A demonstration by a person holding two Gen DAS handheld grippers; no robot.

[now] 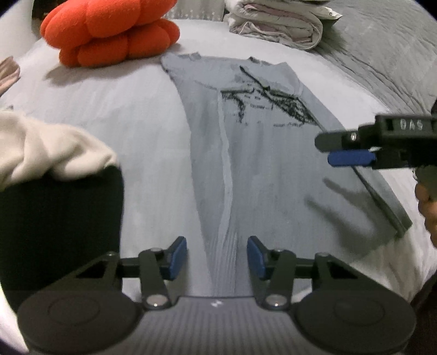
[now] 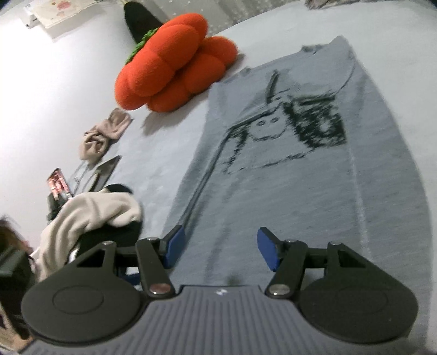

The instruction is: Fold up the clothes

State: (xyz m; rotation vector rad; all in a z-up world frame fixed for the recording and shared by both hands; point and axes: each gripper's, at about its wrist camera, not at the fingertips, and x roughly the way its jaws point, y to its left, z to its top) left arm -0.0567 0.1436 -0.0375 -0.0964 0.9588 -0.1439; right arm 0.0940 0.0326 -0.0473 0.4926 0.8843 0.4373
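- Left wrist view: the grey T-shirt (image 1: 254,153) lies flat on the bed (image 1: 123,114), both sides apparently already folded in, so it is narrow. The left gripper (image 1: 217,258) hovers over its near hem, fingers spread, pinching nothing. The right gripper (image 1: 336,150) reaches in from the side.
- Right wrist view: the right gripper's (image 2: 218,250) fingers are spread over the T-shirt's (image 2: 286,169) near end, empty, likely ready to lift. The orange cushion (image 2: 174,68) sits aside.

T-shirt (image 1: 259,153) flat on bed (image 1: 123,114); pumpkin cushion (image 1: 109,30) behind-left; folded stack (image 1: 278,24) behind.
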